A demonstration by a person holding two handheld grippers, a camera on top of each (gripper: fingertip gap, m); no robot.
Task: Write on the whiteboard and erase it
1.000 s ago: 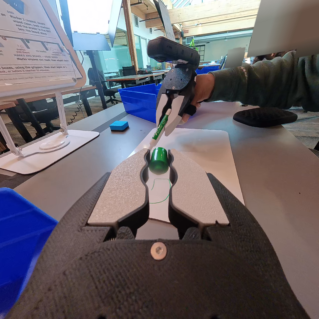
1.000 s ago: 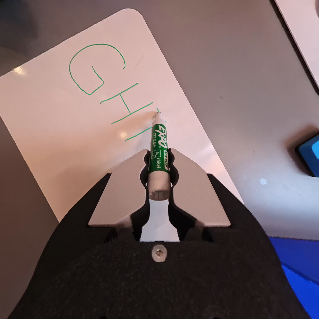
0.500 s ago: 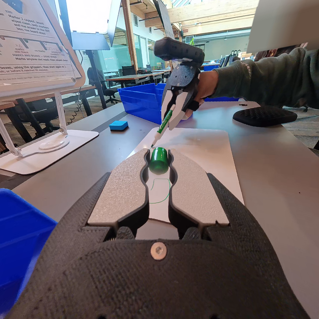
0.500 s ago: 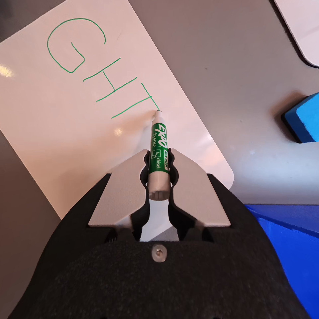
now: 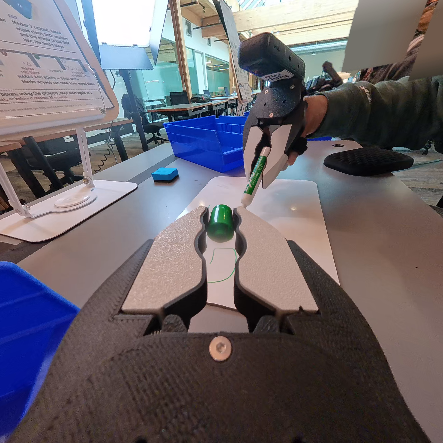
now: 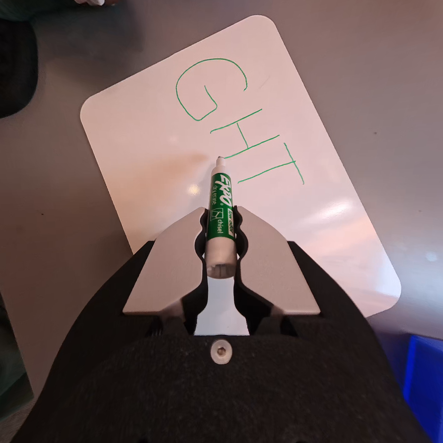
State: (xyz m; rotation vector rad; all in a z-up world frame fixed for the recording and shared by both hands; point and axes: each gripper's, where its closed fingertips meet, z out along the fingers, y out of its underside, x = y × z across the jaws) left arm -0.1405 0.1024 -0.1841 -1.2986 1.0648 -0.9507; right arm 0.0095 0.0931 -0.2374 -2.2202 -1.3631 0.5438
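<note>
My right gripper [image 6: 220, 211] clamped a green dry-erase marker [image 6: 220, 211] at frame centre, its tip at the whiteboard [image 6: 134, 148] beside green handwriting. My left gripper [image 5: 220, 215] pinched the green marker cap [image 5: 220, 226] over the board. A blue eraser [image 5: 165, 174] lay upper left on the grey table [image 5: 124, 230].

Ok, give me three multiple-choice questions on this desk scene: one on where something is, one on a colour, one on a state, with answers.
1. Where is the eraser?
A) on the desk, left of the whiteboard
B) in the bin
C) on the whiteboard

2. What colour is the cap?
A) red
B) green
C) black

3. The marker is:
A) capped
B) lying on the desk
C) uncapped, gripped in the right gripper

Answers: 1 A, it sits on bare desk; 2 B, the left gripper holds a green cap; 3 C, its tip is bare.
</note>
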